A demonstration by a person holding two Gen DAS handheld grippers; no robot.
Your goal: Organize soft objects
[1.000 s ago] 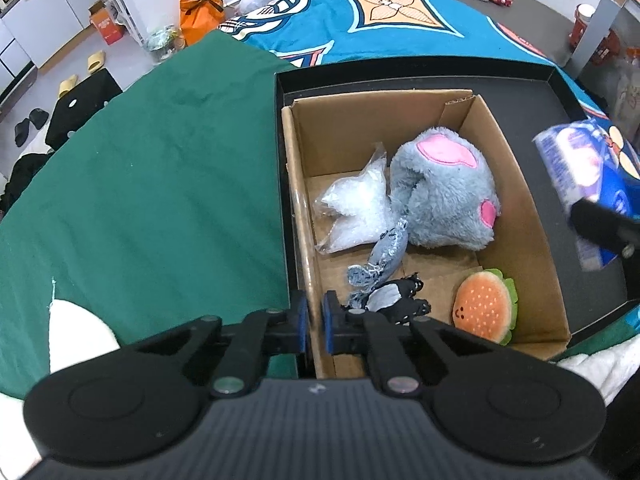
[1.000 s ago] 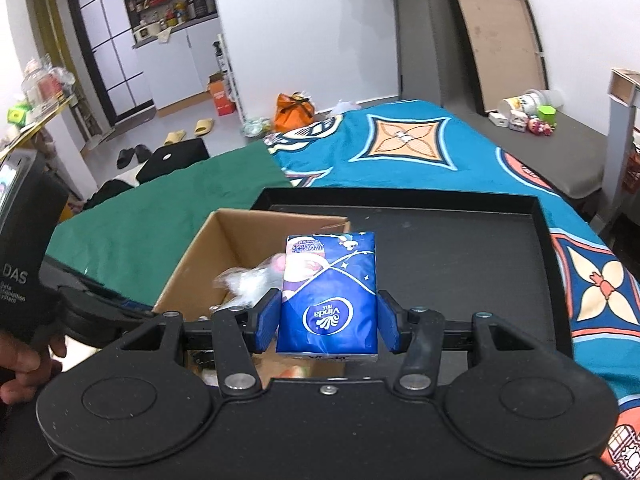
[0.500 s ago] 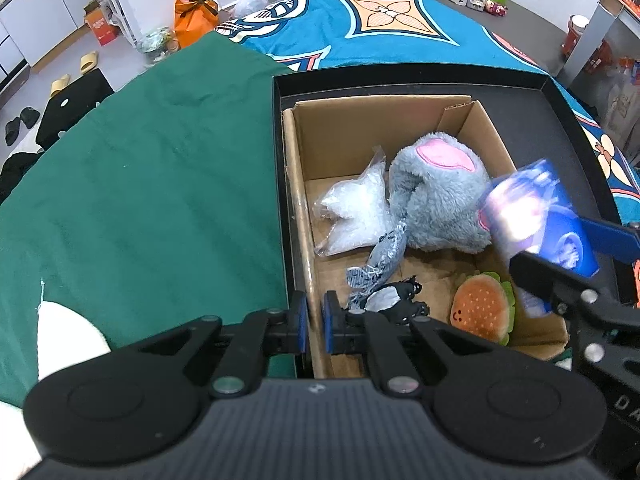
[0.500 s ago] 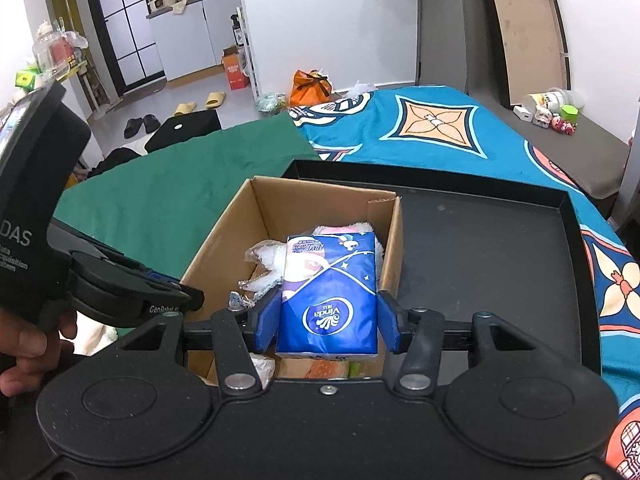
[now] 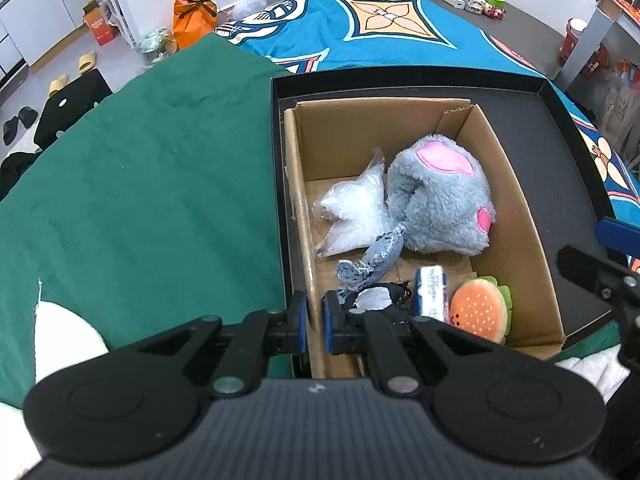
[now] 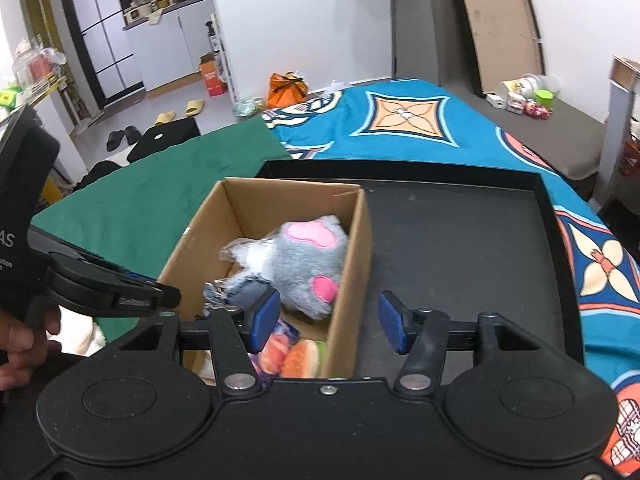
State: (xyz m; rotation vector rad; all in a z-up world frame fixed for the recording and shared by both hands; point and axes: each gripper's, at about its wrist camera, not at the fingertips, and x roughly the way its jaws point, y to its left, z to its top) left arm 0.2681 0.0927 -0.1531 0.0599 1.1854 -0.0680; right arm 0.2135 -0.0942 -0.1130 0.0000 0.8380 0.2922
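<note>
A cardboard box [image 5: 516,200] stands in a black tray [image 5: 568,128]. In it lie a grey plush toy [image 5: 440,196], a clear plastic bag [image 5: 352,212], a denim scrap [image 5: 376,260], a black-and-white soft item [image 5: 380,296], a burger plush [image 5: 480,312] and a blue tissue pack [image 5: 430,292] lying between them. My left gripper [image 5: 316,322] is shut on the box's left wall near its front corner. My right gripper [image 6: 328,322] is open and empty above the box's [image 6: 352,264] right wall; the plush [image 6: 304,268] lies below it.
The tray [image 6: 460,248] sits on a bed with a green cloth [image 5: 140,200] on the left and a blue patterned cover [image 5: 380,28] behind. Bags, slippers and cabinets are on the floor beyond.
My right gripper carried the tissue pack over the box, opened and let it go. The pack now lies in the box beside the burger plush. The left gripper held still.
</note>
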